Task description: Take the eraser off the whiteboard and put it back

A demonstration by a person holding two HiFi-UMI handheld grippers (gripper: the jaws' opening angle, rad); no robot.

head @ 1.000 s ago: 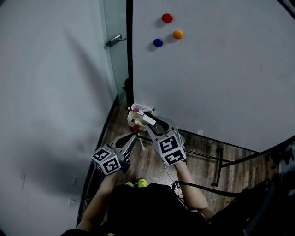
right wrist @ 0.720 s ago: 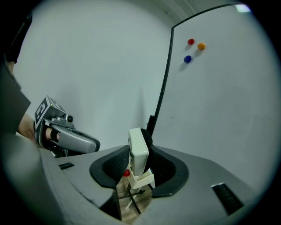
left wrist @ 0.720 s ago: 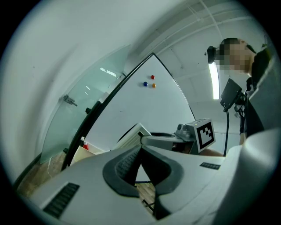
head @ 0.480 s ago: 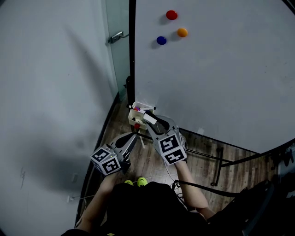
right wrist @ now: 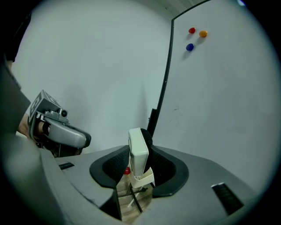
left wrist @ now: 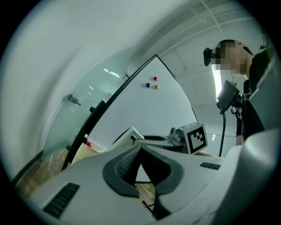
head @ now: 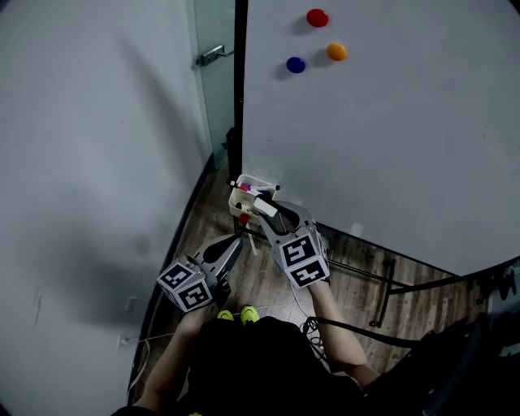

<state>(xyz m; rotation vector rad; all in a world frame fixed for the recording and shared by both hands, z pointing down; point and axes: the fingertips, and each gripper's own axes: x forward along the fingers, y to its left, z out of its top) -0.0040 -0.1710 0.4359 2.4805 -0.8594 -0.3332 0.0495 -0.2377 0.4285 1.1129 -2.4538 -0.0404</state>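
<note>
Two grippers, and neither has really gone anywhere in the last second. Only the head view drifted a bit, so the whiteboard (head: 390, 130) slid sideways in frame. Closest to the person, the left gripper (left wrist: 140, 148) sits low with its fingers pinched together on nothing, just idling. Just past it, the right gripper (right wrist: 139, 169) has its fingers partway apart and clamped on the eraser (right wrist: 138, 151), same grip as a second ago. My read is that the "take it off" half is done, since the eraser's clear of the whiteboard and up in the air. The "put it back" half hasn't started.

Orientation-wise, the eraser's long axis runs along the fingers and sticks out past the tips toward the little marker tray (head: 236, 197) at the whiteboard's lower corner. It's stood on edge, white back to the left, black felt to the right, on the whiteboard's side. Farther up are a red magnet (head: 317, 17), an orange magnet (head: 335, 51) and a blue magnet (head: 296, 64), well apart from everything else.
</note>
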